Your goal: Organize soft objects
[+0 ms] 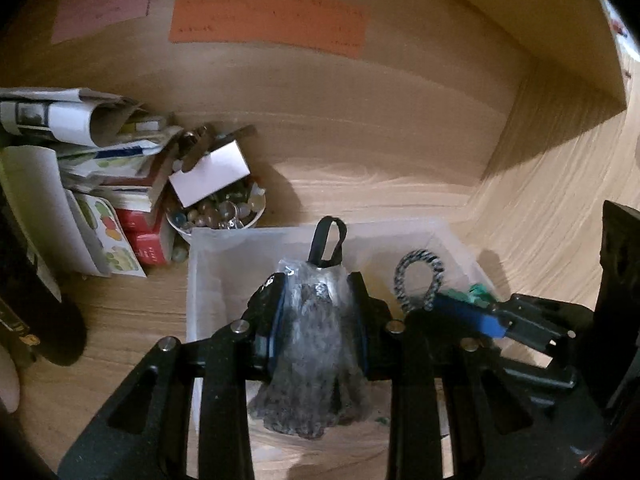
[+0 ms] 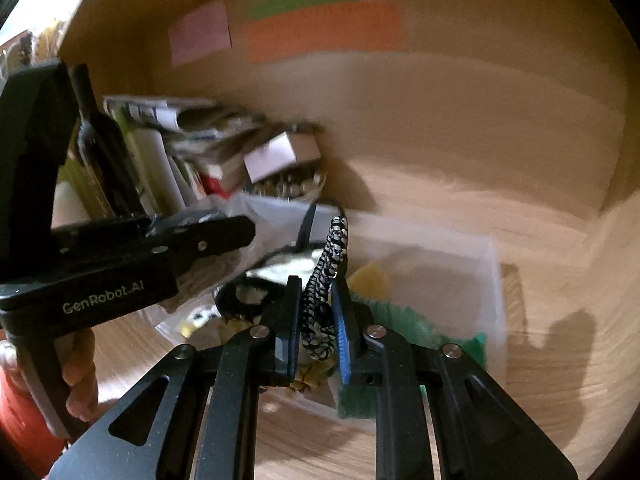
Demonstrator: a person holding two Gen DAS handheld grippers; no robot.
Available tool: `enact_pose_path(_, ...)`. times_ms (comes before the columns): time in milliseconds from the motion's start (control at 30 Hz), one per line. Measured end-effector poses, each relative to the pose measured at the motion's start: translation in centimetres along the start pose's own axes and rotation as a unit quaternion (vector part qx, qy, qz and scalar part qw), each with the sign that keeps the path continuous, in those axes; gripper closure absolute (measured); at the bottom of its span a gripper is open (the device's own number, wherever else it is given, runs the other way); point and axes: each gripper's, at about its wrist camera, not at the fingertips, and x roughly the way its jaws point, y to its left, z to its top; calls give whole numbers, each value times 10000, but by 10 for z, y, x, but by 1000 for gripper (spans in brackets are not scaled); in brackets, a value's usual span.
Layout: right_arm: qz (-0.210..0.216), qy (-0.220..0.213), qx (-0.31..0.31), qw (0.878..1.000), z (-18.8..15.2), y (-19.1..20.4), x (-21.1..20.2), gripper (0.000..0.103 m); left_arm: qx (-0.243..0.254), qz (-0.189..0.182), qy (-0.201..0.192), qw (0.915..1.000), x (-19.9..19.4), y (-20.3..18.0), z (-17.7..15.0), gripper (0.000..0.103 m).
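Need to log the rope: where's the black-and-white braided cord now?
The braided cord is pinched in the right gripper, above the clear bin, right of the left gripper.

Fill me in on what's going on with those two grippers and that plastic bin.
A person is sorting soft items into a clear plastic bin on a wooden surface. The left gripper has its jaws shut on a grey fuzzy item in clear wrap, held over the bin. The right gripper is clamped on a black-and-white braided rope, also above the bin, where green fabric already lies.

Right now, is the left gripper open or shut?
Shut on the grey pouch: the left gripper has both fingers pressed against the pouch's sides, above the bin.
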Motion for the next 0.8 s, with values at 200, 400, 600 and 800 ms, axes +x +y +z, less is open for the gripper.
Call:
enact_pose_path(200, -71, 164, -88, 9998, -7, 2, 13, 79, -138, -7, 188, 9997, 10, 5, -3, 63)
enact_pose_path(400, -163, 117, -202, 9996, -7, 5, 8, 57, -145, -59, -100, 9998, -11, 6, 0, 47)
enact_pose_path(600, -132, -81, -61, 9999, -3, -1, -12, 57, -89, -80, -481, 9988, -49, 1, 3, 44)
enact_pose_path(800, -200, -673, -201, 9973, 5, 0, -62, 56, 201, 231, -1187, 9925, -101, -17, -2, 39)
